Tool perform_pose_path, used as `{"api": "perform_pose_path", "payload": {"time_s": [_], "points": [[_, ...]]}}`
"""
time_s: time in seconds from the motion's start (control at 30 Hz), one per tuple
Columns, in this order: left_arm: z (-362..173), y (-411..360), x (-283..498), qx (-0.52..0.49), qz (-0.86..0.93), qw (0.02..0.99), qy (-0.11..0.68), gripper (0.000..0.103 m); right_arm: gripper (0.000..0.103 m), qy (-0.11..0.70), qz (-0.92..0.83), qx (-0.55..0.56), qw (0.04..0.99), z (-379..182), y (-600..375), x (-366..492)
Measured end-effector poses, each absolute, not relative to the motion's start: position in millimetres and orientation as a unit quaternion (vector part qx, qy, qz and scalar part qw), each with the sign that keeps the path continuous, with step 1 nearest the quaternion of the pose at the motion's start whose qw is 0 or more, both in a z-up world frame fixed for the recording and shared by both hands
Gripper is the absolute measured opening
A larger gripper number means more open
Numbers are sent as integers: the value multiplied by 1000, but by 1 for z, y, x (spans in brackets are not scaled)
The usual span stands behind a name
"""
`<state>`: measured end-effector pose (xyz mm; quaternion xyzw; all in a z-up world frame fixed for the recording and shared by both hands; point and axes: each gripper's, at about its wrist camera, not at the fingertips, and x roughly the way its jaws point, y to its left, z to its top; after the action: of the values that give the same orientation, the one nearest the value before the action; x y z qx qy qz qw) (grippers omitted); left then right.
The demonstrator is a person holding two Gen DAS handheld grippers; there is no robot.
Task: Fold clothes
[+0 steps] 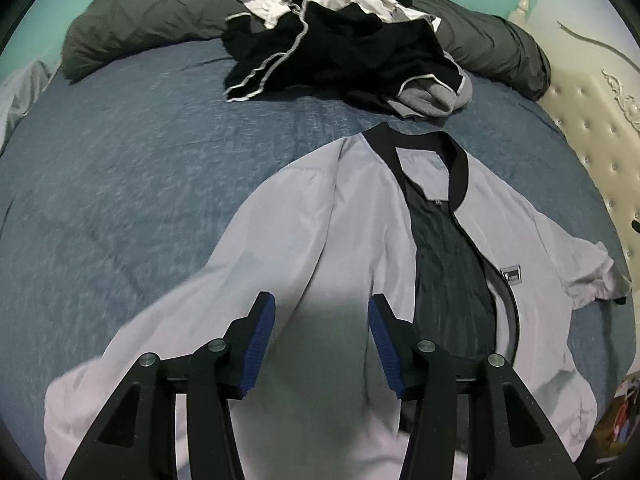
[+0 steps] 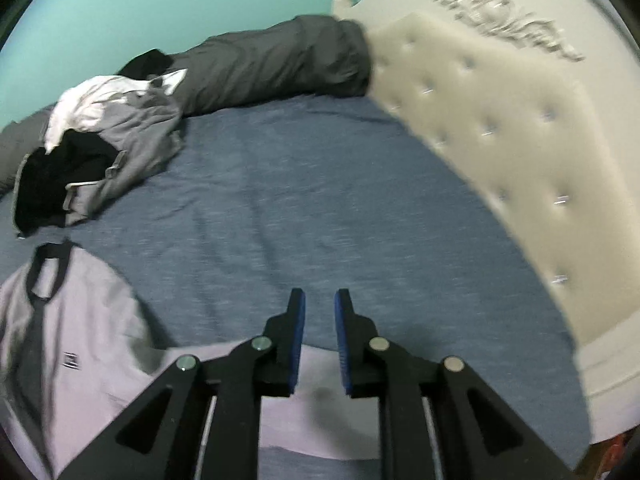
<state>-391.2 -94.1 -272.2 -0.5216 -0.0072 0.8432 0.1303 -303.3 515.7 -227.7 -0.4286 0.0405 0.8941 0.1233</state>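
Observation:
A light grey jacket [image 1: 344, 216] with a black collar and dark lining lies spread open on the blue bed sheet [image 1: 120, 184]. My left gripper [image 1: 322, 300] is open and empty, hovering over the jacket's left front panel. In the right wrist view the same jacket [image 2: 84, 320] lies at the lower left, with its sleeve [image 2: 316, 412] stretching under my right gripper [image 2: 320, 296]. The right gripper is open with a narrow gap and holds nothing.
A pile of black, white and grey clothes [image 1: 340, 40] lies at the far side of the bed; it also shows in the right wrist view [image 2: 92, 148]. A rolled dark grey duvet [image 1: 140, 20] lies behind it. A cream tufted headboard [image 2: 500, 152] borders the bed on the right.

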Motion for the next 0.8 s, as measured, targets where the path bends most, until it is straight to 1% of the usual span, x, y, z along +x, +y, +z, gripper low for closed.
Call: {"api": "perform_pose_path", "payload": {"time_s": [0.07,0.2,0.27,0.4,0.57,0.7,0.77,0.8], "points": [[-277,-87,-407,-524,841,131,1,54,18,58,894,-437,78,-237,493,-322],[-289,-73,-442,-528,839,128,29,55,19,67,890,-450,-23,-258,433,-363],[-295,-71,-461,-530,838,123,40,55,19,56,885,-457,-76,-267,396,-384],[-313,-64,-485,-534,835,116,60,55,19,37,859,-488,-150,-295,334,-427],[-335,-59,-505,-540,830,118,73,56,19,30,832,-527,-171,-335,298,-474],[-348,-55,-515,-542,826,120,98,55,19,13,817,-552,-166,-361,286,-495],[-353,-53,-518,-544,823,126,108,39,19,8,811,-561,-165,-371,281,-504],[-356,-52,-519,-545,821,129,113,27,19,6,809,-564,-167,-376,279,-508]]}}
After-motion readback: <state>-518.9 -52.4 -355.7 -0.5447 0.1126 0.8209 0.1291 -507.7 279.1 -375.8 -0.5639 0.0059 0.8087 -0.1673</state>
